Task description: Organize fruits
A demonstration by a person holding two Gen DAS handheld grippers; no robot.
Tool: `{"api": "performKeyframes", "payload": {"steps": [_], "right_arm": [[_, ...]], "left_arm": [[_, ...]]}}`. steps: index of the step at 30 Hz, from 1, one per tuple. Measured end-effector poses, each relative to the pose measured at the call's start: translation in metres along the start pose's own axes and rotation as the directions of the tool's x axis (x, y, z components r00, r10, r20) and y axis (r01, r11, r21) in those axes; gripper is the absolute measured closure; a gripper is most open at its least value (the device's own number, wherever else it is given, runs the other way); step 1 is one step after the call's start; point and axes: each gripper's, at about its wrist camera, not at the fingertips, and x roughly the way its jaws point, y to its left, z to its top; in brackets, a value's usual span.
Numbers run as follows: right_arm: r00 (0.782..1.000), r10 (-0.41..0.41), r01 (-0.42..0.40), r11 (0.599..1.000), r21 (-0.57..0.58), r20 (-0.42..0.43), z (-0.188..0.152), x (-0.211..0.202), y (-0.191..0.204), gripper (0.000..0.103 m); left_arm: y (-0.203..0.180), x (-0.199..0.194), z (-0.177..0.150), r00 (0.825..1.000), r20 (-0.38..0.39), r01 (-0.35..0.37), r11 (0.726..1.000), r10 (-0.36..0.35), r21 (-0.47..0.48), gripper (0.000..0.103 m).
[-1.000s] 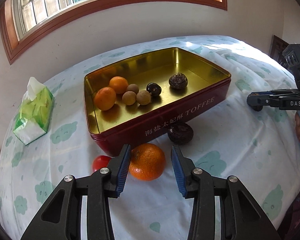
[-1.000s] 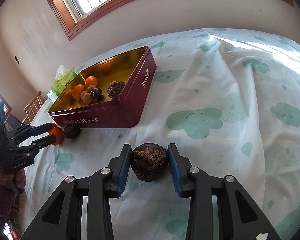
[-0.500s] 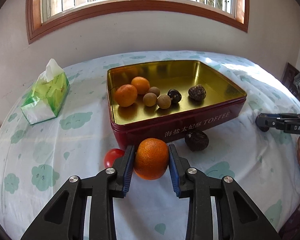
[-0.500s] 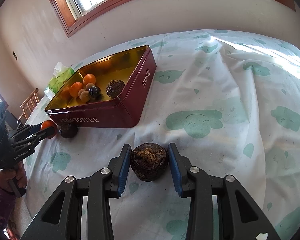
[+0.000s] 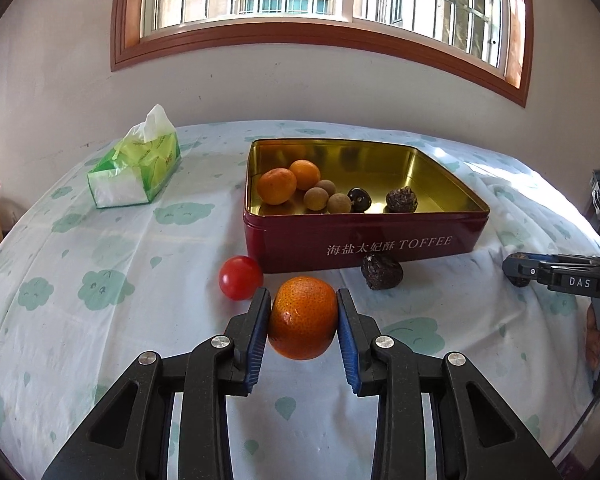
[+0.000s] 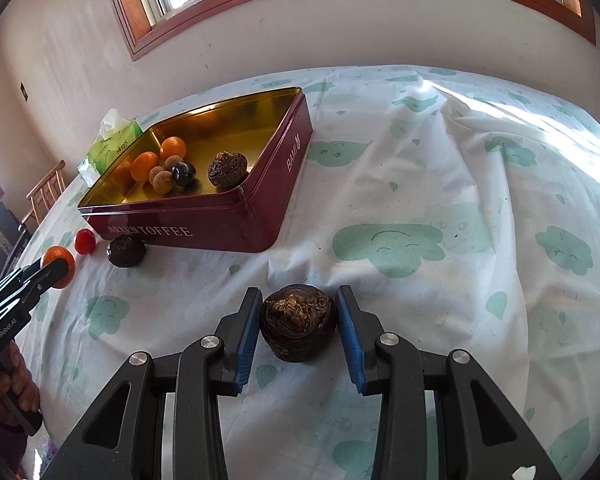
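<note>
My left gripper is shut on an orange and holds it above the cloth, in front of the red toffee tin. The tin holds two oranges, small brown fruits and two dark ones. A red tomato and a dark wrinkled fruit lie on the cloth by the tin's front wall. My right gripper is shut on another dark wrinkled fruit, right of the tin. The left gripper with its orange also shows in the right wrist view.
A green tissue pack stands at the back left of the table. The cloud-patterned cloth is wrinkled on the right. A wooden chair stands past the table's left edge. A wall with a window is behind.
My left gripper closed on the orange and lifted it off the cloth. My right gripper stays shut on the dark fruit, almost still.
</note>
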Motion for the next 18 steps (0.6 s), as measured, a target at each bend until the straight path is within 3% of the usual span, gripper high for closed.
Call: {"api": "performKeyframes", "payload": {"steps": [9,18], "right_arm": [[0.999,-0.034,0.034,0.999,-0.028,-0.005,0.0,0.002,0.006,0.067],[0.999,-0.047,0.047,0.998,-0.038,-0.007,0.001,0.003,0.007,0.067]], "left_arm": [[0.011,0.001,-0.002,1.0,0.001,-0.03,0.997,0.031,-0.065,0.069],[0.011,0.002,-0.003,0.999,-0.006,-0.044,0.997,0.044,-0.07,0.069]]}}
